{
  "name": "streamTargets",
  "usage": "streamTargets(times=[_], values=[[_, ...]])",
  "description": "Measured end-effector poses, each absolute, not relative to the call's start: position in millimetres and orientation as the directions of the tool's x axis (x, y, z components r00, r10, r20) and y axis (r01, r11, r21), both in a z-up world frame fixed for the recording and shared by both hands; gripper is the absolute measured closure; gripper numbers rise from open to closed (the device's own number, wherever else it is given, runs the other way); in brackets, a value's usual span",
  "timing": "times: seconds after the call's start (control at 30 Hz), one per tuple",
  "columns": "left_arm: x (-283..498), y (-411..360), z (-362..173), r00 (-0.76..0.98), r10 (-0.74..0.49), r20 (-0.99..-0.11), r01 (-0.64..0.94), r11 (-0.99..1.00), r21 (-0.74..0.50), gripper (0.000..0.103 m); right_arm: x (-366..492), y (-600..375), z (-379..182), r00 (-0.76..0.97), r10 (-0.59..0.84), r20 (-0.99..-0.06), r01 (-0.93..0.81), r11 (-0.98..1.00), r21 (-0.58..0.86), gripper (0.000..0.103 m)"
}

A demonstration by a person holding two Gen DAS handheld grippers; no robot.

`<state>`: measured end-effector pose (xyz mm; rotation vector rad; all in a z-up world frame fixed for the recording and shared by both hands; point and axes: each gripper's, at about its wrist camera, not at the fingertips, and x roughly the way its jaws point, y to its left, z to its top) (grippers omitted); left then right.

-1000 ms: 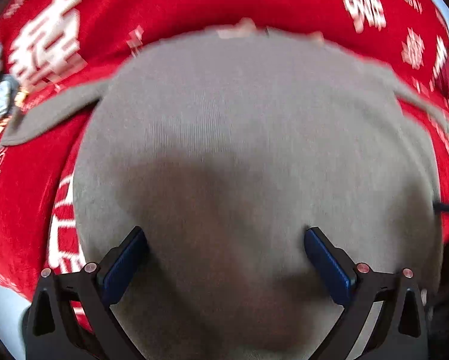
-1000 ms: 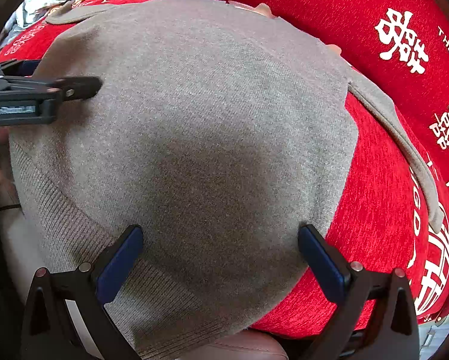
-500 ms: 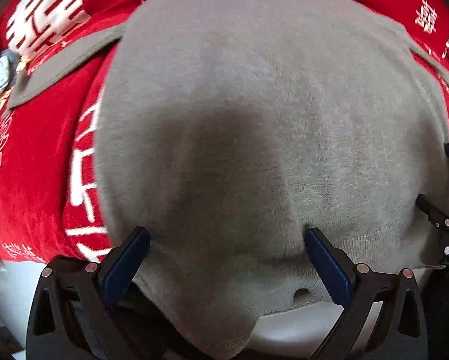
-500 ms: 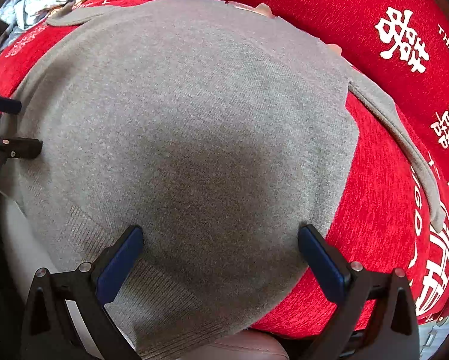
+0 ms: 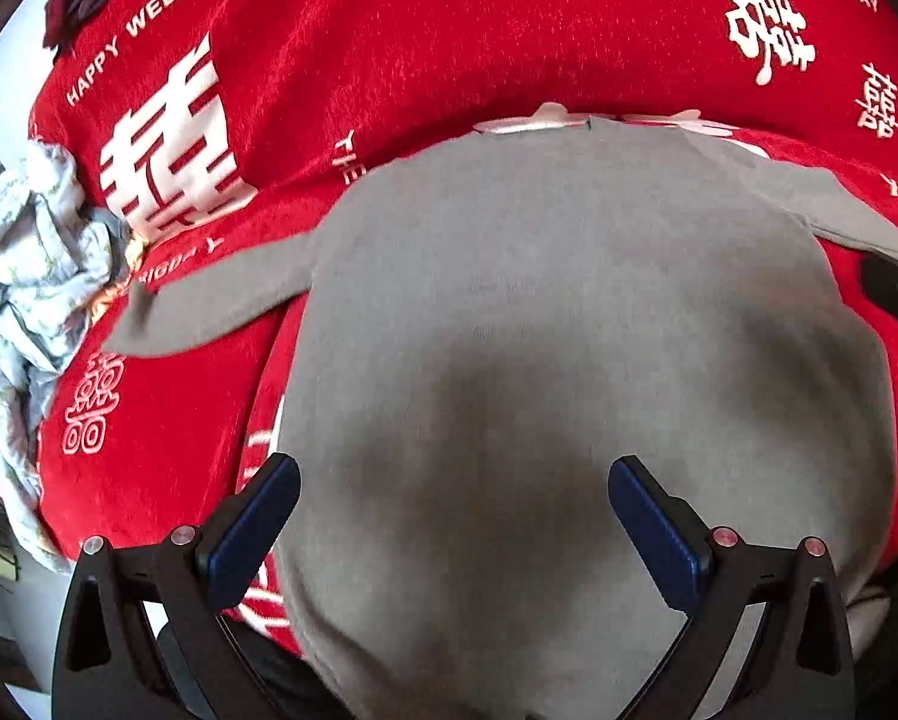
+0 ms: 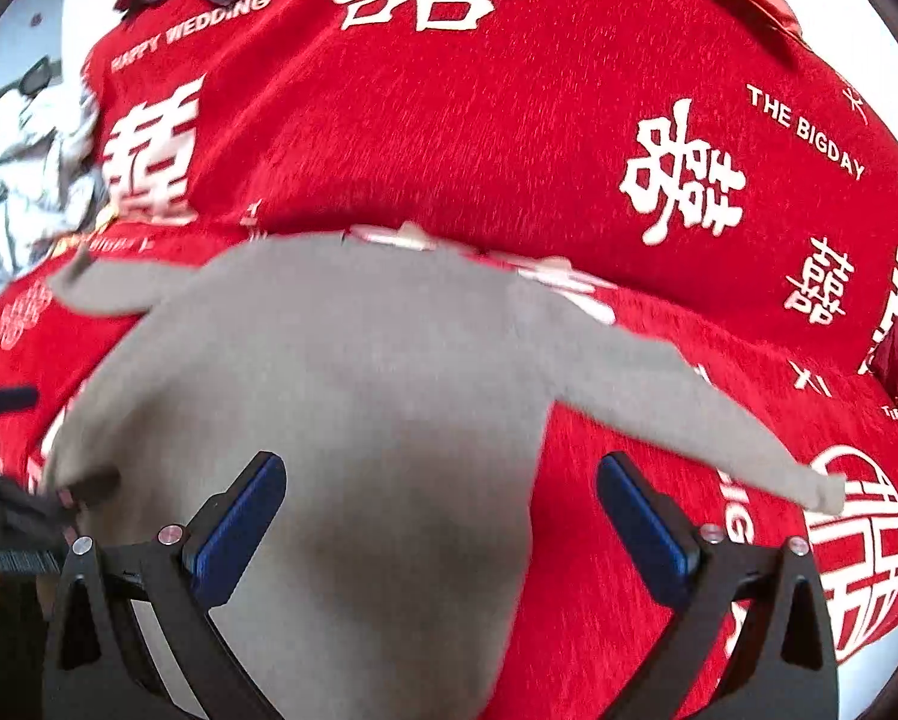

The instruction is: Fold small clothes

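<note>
A red cloth [image 5: 449, 30] printed with white wedding characters covers the surface. Both the left claw [image 5: 453, 516] and the right claw [image 6: 441, 507] are spread wide and hold nothing; directly ahead of each and passing under it lies the grey sweater [image 5: 568, 330], flat, sleeves out. No fold shows yet, so I judge all the folding remains.

Each gripper, the left gripper [image 5: 453, 501] and the right gripper [image 6: 441, 495], has two black angular plastic arms with triangular cut-outs, small round silver-and-pinkish screws on the upper edges, and flat blue pads [image 5: 255, 525] lining the inner faces of the fingers.
</note>
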<state>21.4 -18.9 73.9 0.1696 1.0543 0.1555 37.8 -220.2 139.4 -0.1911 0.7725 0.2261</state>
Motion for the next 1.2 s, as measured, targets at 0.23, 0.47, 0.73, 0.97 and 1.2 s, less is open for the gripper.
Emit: streamTargets(times=[0.23, 0.47, 0.73, 0.97, 1.2], values=[[43.7, -10.7, 48.6, 0.392, 0.07, -0.917, -0.107, 0.994, 0.031, 0.0, 113.2, -204.3, 115.2, 0.602, 0.17, -0.781, -0.286, 0.958, -0.012, 0.0], [48.9, -20.5, 29.3, 0.334, 0.006, -0.943, -0.124, 0.992, -0.038, 0.0, 111.1, -256.3, 50.1, 0.378, 0.164, -0.911, -0.232, 0.97, 0.079, 0.0], [66.4, -81.9, 35.4, 0.348, -0.047, -0.936, 0.008, 0.999, -0.047, 0.0, 101.0, -357.7, 99.4, 0.609, -0.051, -0.791, -0.044, 0.994, -0.098, 0.0], [73.3, -101.0, 41.6, 0.354, -0.006, -0.935, 0.048, 0.999, 0.012, 0.0, 171.8, -437.7, 66.3, 0.508, -0.056, -0.86, 0.152, 0.988, 0.025, 0.0], [69.9, -79.1, 32.1, 0.323, -0.02, -0.946, -0.019, 0.999, -0.028, 0.0, 107.6, -471.5, 55.2, 0.397, 0.043, -0.917, 0.16, 0.98, 0.115, 0.0]])
